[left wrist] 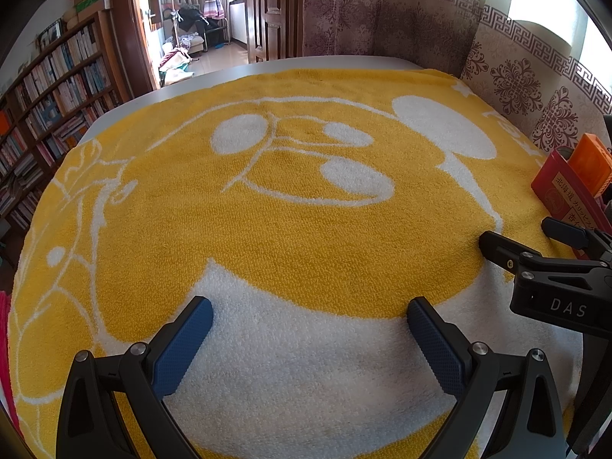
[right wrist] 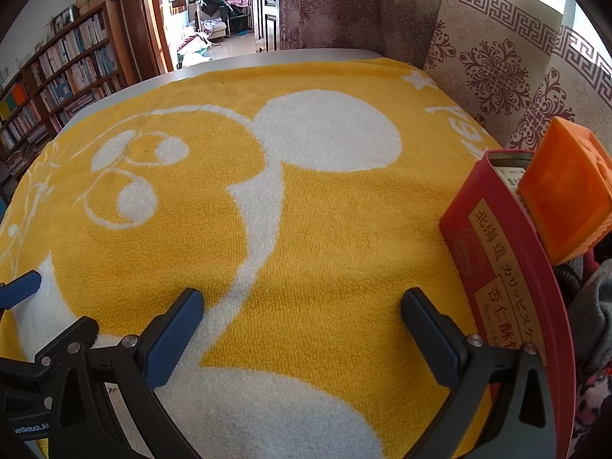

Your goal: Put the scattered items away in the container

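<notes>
A red tin container (right wrist: 497, 264) with Japanese lettering stands at the right edge of the yellow and white towel (right wrist: 306, 210). An orange block (right wrist: 566, 191) juts out of its top, with grey and patterned cloth items (right wrist: 589, 325) beside it. The same red tin container (left wrist: 562, 191) and orange block (left wrist: 589, 164) show at the far right of the left wrist view. My left gripper (left wrist: 310, 329) is open over the towel, holding nothing. My right gripper (right wrist: 302, 321) is open too, just left of the tin; it appears as the right gripper (left wrist: 524, 239) in the left wrist view.
The towel (left wrist: 267, 210) covers a grey table (left wrist: 214, 76). A patterned curtain (right wrist: 478, 57) hangs behind and to the right. A bookshelf (left wrist: 49, 95) stands at the left, and an open doorway (left wrist: 199, 19) lies beyond the table.
</notes>
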